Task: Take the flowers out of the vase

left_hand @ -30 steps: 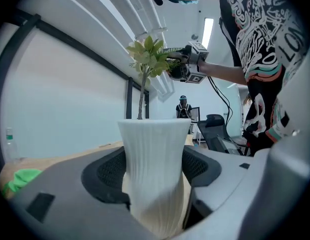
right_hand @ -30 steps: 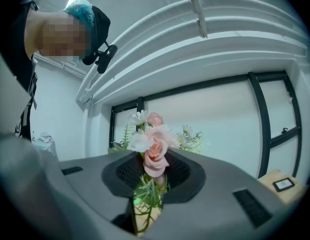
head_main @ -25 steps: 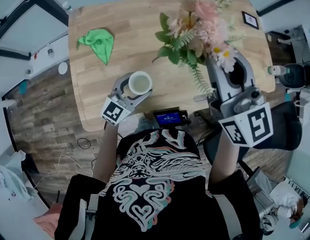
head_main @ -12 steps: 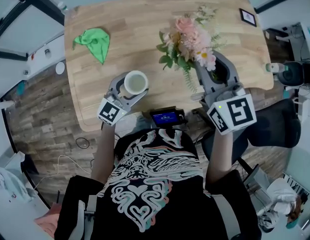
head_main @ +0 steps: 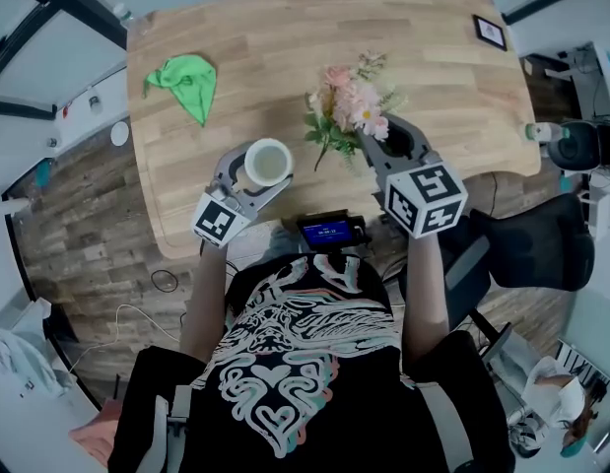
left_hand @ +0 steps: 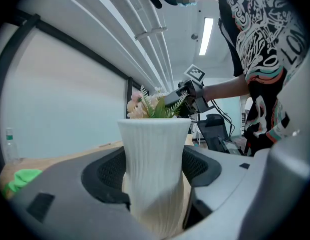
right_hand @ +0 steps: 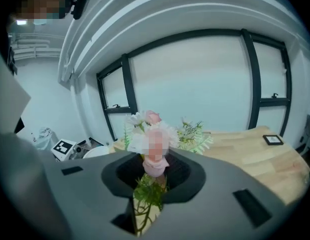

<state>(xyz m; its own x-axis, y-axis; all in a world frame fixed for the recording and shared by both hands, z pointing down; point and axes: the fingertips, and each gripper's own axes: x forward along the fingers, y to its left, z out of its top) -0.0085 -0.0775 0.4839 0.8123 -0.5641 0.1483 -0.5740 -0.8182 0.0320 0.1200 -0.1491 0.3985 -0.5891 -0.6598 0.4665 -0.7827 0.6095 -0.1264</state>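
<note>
While in jaws, flowers (head_main: 350, 106) tilted, stems-down.

Office or lab workroom. Pale wooden desk (head_main: 285, 37), black swivel chair (head_main: 531, 249) beside it, loose cables (head_main: 165, 282) on plank floor (head_main: 78, 220). Tall black-framed windows (right_hand: 195, 84); ceiling strip light (left_hand: 206, 30).

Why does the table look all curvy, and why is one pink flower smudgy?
Head view: the wide lens curves the light wooden table. Right gripper view: the black window frames bow likewise, and the smudge on the pink and white flower bunch is a patch laid over afterwards. Left gripper view: the white ribbed vase looks sharp, the corners dark.
</note>
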